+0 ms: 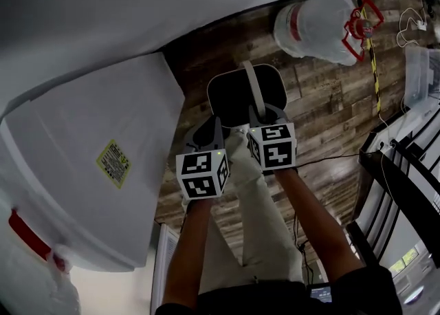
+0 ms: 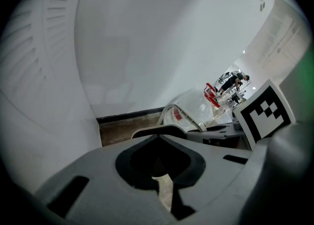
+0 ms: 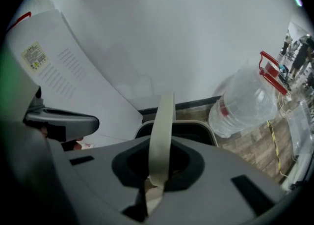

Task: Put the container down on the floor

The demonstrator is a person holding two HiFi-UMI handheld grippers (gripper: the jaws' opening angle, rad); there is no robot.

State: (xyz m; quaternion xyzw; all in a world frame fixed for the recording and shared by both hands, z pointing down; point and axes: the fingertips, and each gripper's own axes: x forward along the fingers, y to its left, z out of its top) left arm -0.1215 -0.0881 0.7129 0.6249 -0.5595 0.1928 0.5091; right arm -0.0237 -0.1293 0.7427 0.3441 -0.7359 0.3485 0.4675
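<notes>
Pinched the beige handle (image 1: 254, 83) in the right gripper (image 1: 263, 115); held the left gripper (image 1: 208, 128) pressed together, empty, alongside. Hung the container (image 1: 232, 95) over open plank floor (image 1: 323, 100), near the edge of the white appliance (image 1: 103, 169), well apart from the water jug (image 1: 316, 25).

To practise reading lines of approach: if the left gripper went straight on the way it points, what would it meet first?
Probably the dark container, just beyond the left gripper; depth is unclear, so it could instead reach the wooden floor beside it.
</notes>
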